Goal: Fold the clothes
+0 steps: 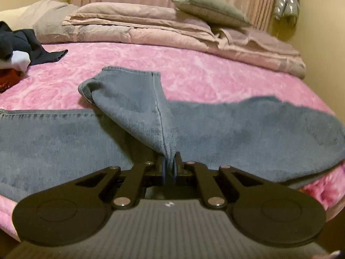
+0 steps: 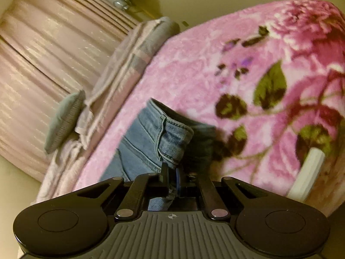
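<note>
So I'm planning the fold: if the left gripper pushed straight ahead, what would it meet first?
The left gripper is already clamped on the jeans; straight on, probably just more denim, then the pink blanket.

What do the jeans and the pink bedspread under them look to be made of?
The jeans: blue-grey denim, matte and washed-out, with stitched seams and a hemmed leg end; the waistband shows in the right wrist view. Both the left gripper and the right gripper pinch it.
The pink bedspread: probably plush fleece, with a soft fuzzy nap and embossed rose pattern.
</note>
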{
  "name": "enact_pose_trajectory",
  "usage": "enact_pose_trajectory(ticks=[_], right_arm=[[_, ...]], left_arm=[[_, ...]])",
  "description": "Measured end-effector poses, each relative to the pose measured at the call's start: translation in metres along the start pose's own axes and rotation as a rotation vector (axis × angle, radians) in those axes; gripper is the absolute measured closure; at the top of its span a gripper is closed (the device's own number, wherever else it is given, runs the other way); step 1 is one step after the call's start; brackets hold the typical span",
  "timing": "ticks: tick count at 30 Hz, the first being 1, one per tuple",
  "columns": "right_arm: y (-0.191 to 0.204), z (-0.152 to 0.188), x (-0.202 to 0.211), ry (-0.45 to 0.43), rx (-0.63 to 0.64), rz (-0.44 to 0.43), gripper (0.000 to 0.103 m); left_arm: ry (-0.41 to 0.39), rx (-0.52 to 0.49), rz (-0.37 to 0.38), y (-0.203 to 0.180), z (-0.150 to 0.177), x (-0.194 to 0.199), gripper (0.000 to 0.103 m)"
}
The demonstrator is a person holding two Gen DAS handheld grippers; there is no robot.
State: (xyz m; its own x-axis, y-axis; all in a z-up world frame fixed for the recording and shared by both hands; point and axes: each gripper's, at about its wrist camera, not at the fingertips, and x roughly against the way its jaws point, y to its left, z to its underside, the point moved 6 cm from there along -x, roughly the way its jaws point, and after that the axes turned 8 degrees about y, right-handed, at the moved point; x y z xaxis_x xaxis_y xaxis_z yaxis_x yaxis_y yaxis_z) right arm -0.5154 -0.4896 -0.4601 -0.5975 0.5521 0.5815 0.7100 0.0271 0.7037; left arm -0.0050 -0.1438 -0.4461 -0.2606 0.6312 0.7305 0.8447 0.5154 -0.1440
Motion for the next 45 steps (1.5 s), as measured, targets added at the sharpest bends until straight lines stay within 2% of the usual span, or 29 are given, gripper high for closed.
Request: enact_pose_trajectory(ticks=[4,7,8,9,10,11,12,13,14,16,18,20,23,27,30,32,34,35,36,38,40,43,45], right_arm=[[-0.001,0.005,0.003,-0.02,-0.003,0.012,0.099],[0.003,0.007,-0.004,-0.009,0.046,0.076,0.099],[0.004,0.008,-0.007,-0.003,0.065,0.102,0.098],[0.008,0.01,-0.009,0.001,0.108,0.128,0.093],[0.014,0.011,-0.009,0.001,0.15,0.172,0.075],[0.02,0.012,-0.008,0.0,0.191,0.219,0.053],[0.026,0.013,-0.005,-0.014,0.24,0.319,0.006],[0.033,0.013,0.002,-0.055,0.303,0.377,0.004],[0.042,0.014,0.008,-0.082,0.369,0.393,0.004],[0.054,0.014,0.017,-0.112,0.425,0.403,0.004],[0.063,0.011,0.016,-0.115,0.397,0.348,0.004],[0.072,0.008,0.015,-0.115,0.364,0.288,0.004],[0.082,0.002,-0.003,-0.104,0.338,0.283,0.004],[0.101,-0.008,-0.03,-0.095,0.346,0.254,0.004],[0.11,-0.015,-0.046,-0.079,0.348,0.234,0.004],[0.113,-0.019,-0.054,-0.072,0.347,0.231,0.004],[0.113,-0.022,-0.059,-0.066,0.337,0.227,0.004],[0.112,-0.024,-0.06,-0.063,0.329,0.224,0.004],[0.111,-0.025,-0.062,-0.061,0.32,0.221,0.004],[0.108,-0.024,-0.062,-0.057,0.304,0.21,0.004],[0.106,-0.021,-0.061,-0.054,0.289,0.203,0.004],[0.11,-0.012,-0.058,-0.04,0.273,0.185,0.004],[0.117,-0.002,-0.055,-0.023,0.274,0.155,0.004]], left_arm=[[-0.007,0.0,0.003,0.001,0.006,0.002,0.097],[0.036,-0.025,-0.015,0.001,0.012,-0.012,0.095],[0.052,-0.033,-0.024,0.002,0.014,-0.017,0.091],[0.061,-0.037,-0.032,0.002,0.017,-0.02,0.09],[0.058,-0.041,-0.038,0.002,0.015,-0.019,0.088],[0.072,-0.055,-0.052,0.002,0.014,-0.016,0.082],[0.09,-0.074,-0.071,0.002,0.011,-0.012,0.073],[0.103,-0.094,-0.076,0.005,0.008,-0.004,0.071],[0.108,-0.103,-0.066,0.008,0.005,0.003,0.07],[0.111,-0.111,-0.061,0.018,-0.004,0.018,0.07],[0.107,-0.111,-0.081,0.027,-0.02,0.02,0.062],[0.103,-0.115,-0.11,0.034,-0.042,0.013,0.058],[0.097,-0.122,-0.154,0.043,-0.076,0.002,0.055],[0.116,-0.17,-0.155,0.014,-0.124,-0.054,0.053],[0.172,-0.224,-0.158,-0.014,-0.15,-0.11,0.053],[0.246,-0.247,-0.185,-0.025,-0.157,-0.152,0.053],[0.31,-0.267,-0.242,-0.024,-0.155,-0.184,0.06],[0.315,-0.262,-0.257,-0.02,-0.155,-0.193,0.067],[0.292,-0.234,-0.241,-0.016,-0.157,-0.193,0.094],[0.267,-0.179,-0.214,-0.005,-0.161,-0.184,0.095],[0.18,-0.131,-0.193,0.012,-0.167,-0.158,0.095],[0.039,-0.037,-0.195,0.06,-0.166,-0.088,0.096],[-0.044,0.065,-0.192,0.102,-0.157,-0.033,0.096]])
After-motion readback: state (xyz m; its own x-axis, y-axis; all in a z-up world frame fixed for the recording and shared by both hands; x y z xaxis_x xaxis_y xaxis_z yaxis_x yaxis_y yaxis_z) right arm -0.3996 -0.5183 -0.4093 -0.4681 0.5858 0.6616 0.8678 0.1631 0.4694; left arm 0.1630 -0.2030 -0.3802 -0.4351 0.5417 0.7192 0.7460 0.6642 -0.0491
